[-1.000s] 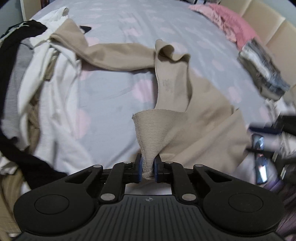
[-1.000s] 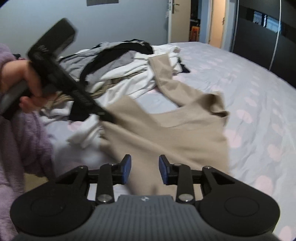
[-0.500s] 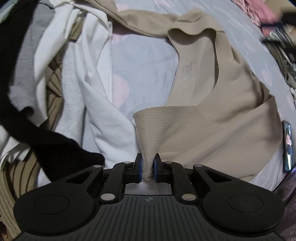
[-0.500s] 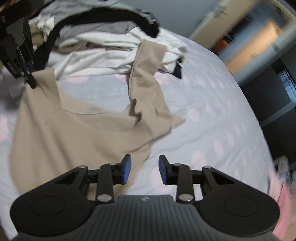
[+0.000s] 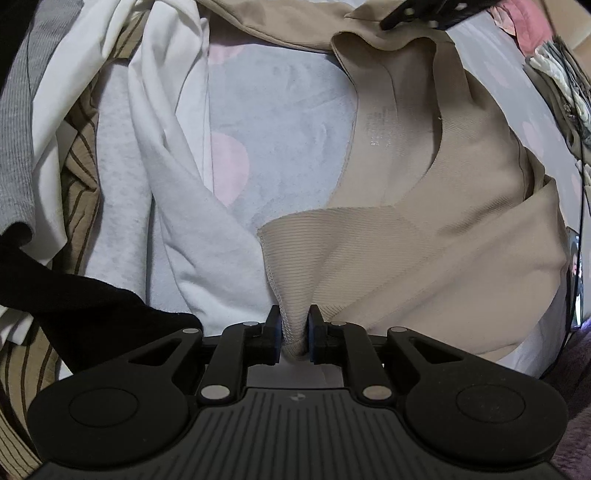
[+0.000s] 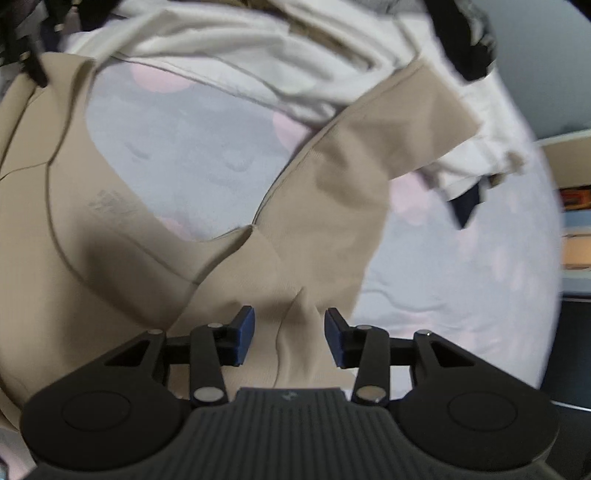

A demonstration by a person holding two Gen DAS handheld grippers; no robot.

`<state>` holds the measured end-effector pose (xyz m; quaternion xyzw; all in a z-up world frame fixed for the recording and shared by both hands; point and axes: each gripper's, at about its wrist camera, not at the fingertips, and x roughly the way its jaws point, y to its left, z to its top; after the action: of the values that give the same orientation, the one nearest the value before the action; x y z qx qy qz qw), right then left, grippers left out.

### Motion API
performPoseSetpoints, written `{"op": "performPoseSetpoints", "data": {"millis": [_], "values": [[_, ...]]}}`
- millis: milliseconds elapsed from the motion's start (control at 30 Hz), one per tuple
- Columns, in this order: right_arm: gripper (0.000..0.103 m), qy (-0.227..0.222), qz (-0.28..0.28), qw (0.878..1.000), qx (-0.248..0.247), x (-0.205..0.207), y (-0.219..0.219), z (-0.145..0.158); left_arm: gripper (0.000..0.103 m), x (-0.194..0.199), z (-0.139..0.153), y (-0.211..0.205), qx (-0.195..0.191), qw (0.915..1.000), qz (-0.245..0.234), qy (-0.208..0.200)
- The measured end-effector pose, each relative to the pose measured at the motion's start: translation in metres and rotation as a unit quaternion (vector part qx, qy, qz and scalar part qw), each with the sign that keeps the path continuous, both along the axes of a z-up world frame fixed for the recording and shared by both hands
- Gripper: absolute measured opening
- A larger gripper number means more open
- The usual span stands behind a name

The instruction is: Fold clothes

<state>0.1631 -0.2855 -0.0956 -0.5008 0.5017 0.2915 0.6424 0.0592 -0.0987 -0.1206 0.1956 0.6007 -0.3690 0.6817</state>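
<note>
I see bed [image 6: 461,280] under pale lilac sheet with pink spots; grey-blue wall [image 6: 546,62] at upper right; dark furniture [image 6: 576,354] along right edge

The right claw [image 6: 289,338] came down from well above the bed [image 6: 461,273] until its open blue pads straddled a raised fold of the beige top [image 6: 110,266]. In the left wrist view the right claw's black tip [image 5: 413,11] reached the top's far edge, and the top [image 5: 424,236] and the white clothes [image 5: 177,155] drew nearer.
</note>
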Motion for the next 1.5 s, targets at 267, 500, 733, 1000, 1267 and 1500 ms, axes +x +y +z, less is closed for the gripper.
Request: {"op": "performPoseSetpoints", "data": {"millis": [267, 500, 733, 1000, 1267, 1500], "values": [[0.033, 0.071, -0.031, 0.997, 0.005, 0.042, -0.005, -0.033, 0.011, 0.005, -0.001, 0.001, 0.001, 0.9999, -0.002, 0.013], [0.006, 0.031, -0.066, 0.997, 0.022, 0.026, -0.006, -0.02, 0.011, -0.001, 0.002, -0.001, 0.004, 1.0, -0.006, -0.002], [0.003, -0.106, -0.143, 0.983, 0.042, -0.018, -0.02, 0.034, 0.009, -0.008, 0.025, 0.0, -0.022, 0.9981, 0.0, -0.057], [0.001, -0.288, -0.277, 0.915, 0.058, -0.106, -0.053, 0.113, 0.008, -0.012, 0.094, -0.003, -0.106, 0.9801, 0.022, -0.166], [0.001, -0.415, -0.342, 0.84, 0.073, -0.216, -0.069, 0.209, 0.008, -0.038, 0.223, -0.004, -0.179, 0.9326, 0.014, -0.313], [0.001, -0.556, -0.346, 0.749, 0.101, -0.315, -0.059, 0.3, 0.007, -0.093, 0.345, 0.006, -0.247, 0.8661, 0.006, -0.435]]}}
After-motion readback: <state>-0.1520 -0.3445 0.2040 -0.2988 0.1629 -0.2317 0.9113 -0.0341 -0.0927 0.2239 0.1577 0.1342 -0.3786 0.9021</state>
